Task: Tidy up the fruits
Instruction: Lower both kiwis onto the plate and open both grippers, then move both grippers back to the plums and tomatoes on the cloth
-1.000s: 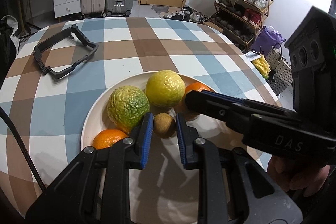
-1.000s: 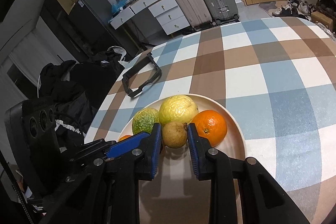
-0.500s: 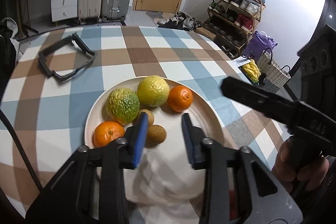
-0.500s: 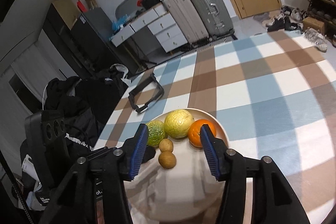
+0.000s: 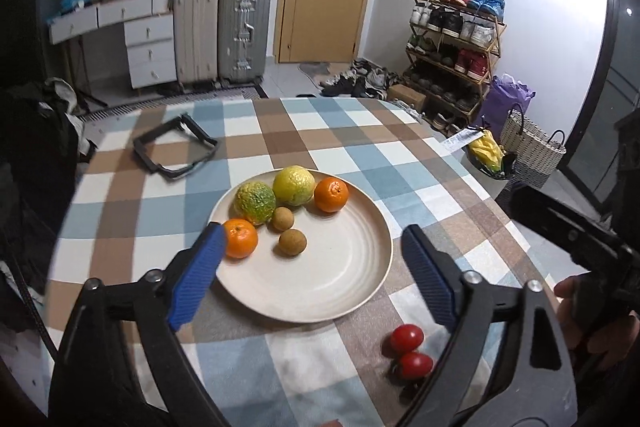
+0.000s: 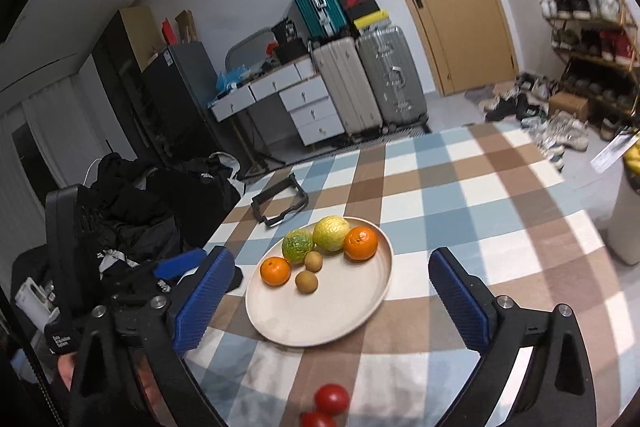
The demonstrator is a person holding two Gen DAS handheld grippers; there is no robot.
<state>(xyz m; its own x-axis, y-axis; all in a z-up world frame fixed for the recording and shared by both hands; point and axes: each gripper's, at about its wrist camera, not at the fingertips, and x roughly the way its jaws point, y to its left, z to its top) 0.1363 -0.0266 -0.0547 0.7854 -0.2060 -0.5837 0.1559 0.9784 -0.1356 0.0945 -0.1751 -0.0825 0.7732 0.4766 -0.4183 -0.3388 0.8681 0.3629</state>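
A cream plate [image 5: 340, 291] [image 6: 344, 315] on the checked tablecloth holds two oranges [image 5: 239, 238] [image 5: 331, 194], a green bumpy citrus [image 5: 254, 202], a yellow citrus [image 5: 293, 185] and two small brown fruits [image 5: 292, 242] [image 5: 283, 218]. Two red tomatoes [image 5: 406, 339] [image 6: 332, 399] lie on the cloth in front of the plate. My left gripper [image 5: 310, 275] is open and empty, raised over the plate's near part. My right gripper [image 6: 332, 301] is open and empty, held back above the plate.
A black rectangular frame [image 5: 175, 151] [image 6: 280, 205] lies on the table beyond the plate. Suitcases, drawers and a door stand behind the table. A shoe rack and baskets [image 5: 532, 147] stand to the right. Dark clothing [image 6: 132, 207] is piled at the left.
Both grippers have opened wide and drawn back up from the plate. Each let go of a small brown fruit, and both now lie on the plate. The tomatoes have come into view.
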